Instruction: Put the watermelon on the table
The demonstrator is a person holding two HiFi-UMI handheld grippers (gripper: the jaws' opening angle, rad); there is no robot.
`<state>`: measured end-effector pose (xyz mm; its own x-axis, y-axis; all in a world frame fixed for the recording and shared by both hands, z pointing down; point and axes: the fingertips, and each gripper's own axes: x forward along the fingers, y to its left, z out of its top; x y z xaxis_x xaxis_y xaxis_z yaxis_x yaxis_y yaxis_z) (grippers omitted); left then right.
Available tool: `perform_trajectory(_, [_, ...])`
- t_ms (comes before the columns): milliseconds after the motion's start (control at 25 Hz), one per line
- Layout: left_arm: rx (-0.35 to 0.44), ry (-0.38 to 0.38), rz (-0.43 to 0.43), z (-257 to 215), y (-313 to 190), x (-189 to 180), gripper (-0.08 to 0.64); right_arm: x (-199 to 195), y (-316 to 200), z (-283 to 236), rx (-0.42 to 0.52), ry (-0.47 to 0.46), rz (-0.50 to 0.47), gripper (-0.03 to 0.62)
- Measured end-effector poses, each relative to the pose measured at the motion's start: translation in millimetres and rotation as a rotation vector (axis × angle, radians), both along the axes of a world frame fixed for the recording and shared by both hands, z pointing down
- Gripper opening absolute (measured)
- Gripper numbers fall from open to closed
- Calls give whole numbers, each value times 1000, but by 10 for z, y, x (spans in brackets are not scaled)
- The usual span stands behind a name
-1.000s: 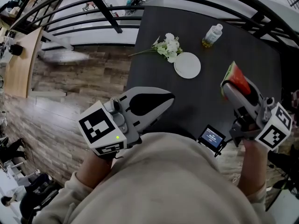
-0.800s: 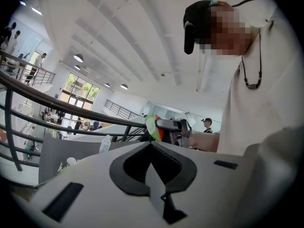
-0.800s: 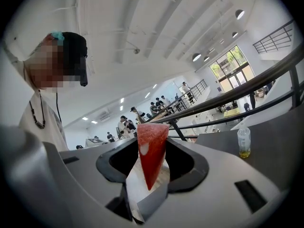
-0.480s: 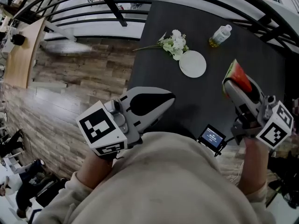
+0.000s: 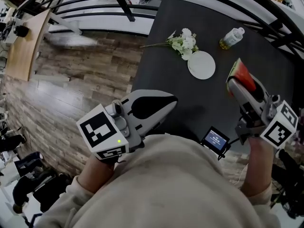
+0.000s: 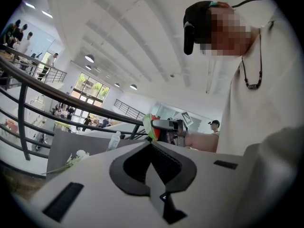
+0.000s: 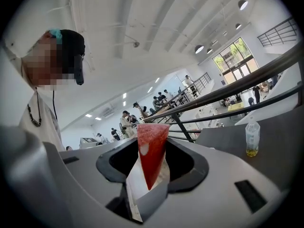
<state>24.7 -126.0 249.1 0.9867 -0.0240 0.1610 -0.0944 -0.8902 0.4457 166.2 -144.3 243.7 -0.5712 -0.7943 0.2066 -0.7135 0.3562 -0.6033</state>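
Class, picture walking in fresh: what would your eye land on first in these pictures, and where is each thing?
The red watermelon slice stands out, pinched in the right claw over the dark table's right side. Farther along lie a white plate, white flowers and a small bottle; the left claw is shut and empty.

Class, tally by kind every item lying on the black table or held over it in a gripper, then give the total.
watermelon slice: 1
plate: 1
bottle: 1
bunch of flowers: 1
Total: 4
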Motion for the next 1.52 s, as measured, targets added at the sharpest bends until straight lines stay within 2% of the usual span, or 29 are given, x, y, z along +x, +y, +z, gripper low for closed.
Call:
perform_trajectory(640, [-29,-25,-67,98,43,-114,6,-60,-165,167,-11,-20,-60,192])
perform_trajectory(1520, [-62,-68,-97,267,81,-156,6,10,-265,664,-86,-22,-78,192])
